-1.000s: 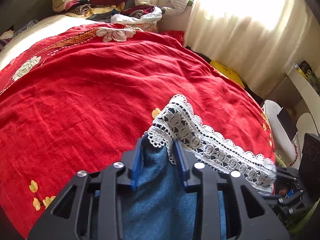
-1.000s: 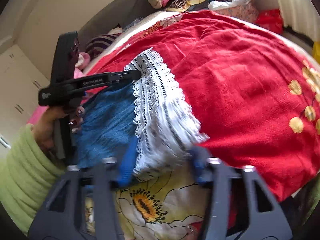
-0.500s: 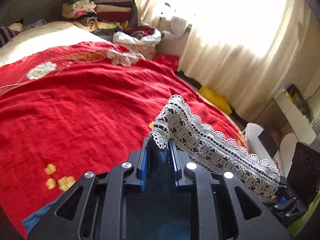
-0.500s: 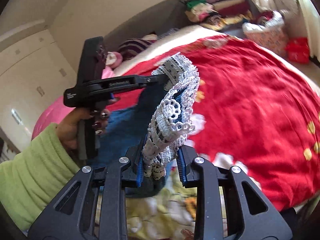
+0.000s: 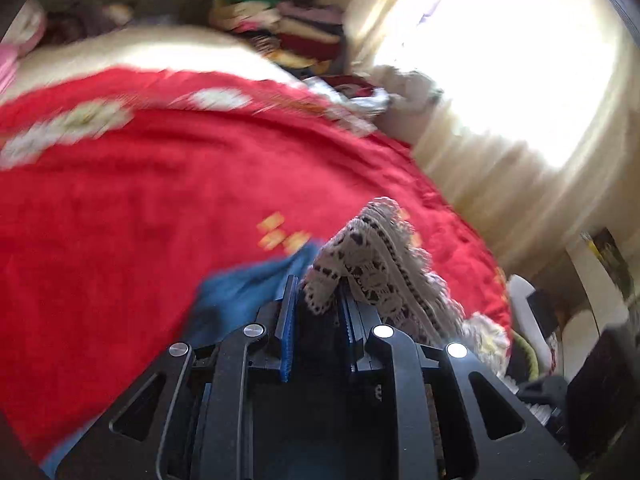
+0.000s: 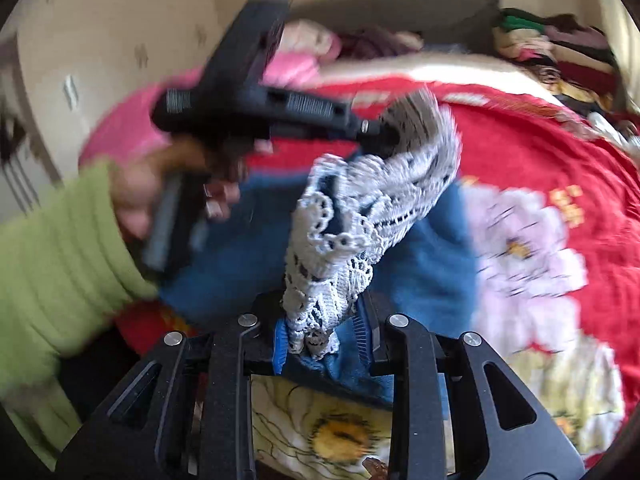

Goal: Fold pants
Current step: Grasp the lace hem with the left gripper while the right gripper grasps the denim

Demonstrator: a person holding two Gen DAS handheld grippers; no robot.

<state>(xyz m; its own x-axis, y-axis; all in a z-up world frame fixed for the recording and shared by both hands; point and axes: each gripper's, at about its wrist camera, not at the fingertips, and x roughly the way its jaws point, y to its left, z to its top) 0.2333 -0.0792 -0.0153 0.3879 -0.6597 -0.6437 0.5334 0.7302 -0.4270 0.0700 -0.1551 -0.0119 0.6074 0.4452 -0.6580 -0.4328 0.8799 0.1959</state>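
Above a red bedspread (image 5: 160,200), the left gripper (image 5: 318,300) and right gripper (image 6: 322,332) each pinch the white lace hem (image 6: 360,220) of blue pants (image 6: 424,272), lifting the cloth between them.

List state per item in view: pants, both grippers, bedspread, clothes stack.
pants: lifted off the bed, lace hem pinched at two spots
left gripper: shut on the lace hem
right gripper: shut on the lace hem
bedspread: spread over the bed
clothes stack: folded, piled at the far end
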